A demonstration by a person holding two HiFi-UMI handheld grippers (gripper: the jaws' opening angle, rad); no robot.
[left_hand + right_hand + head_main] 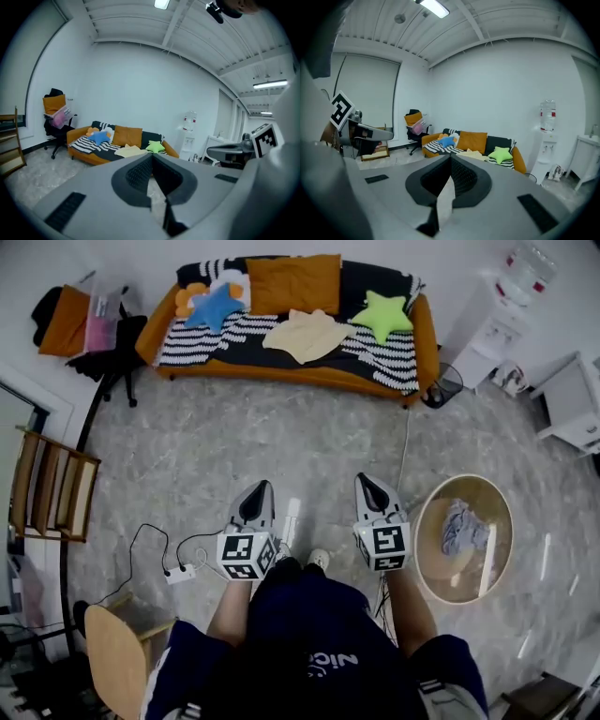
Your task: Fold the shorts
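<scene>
Both tools are closed on nothing. The left gripper (263, 489) and right gripper (366, 482) point at the sofa (281, 374) well ahead, where what look like pale shorts (305, 334) lie spread crosswise, about equally far from each

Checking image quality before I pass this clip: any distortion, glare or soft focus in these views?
Head view: strong fisheye bend, pale lamp reflections on the floor, detail sharp. Left gripper view: dark round vignette, ceiling lamp blown out, near jaws soft. Right gripper view: same vignette, ceiling light glaring, sofa fairly clear.
</scene>
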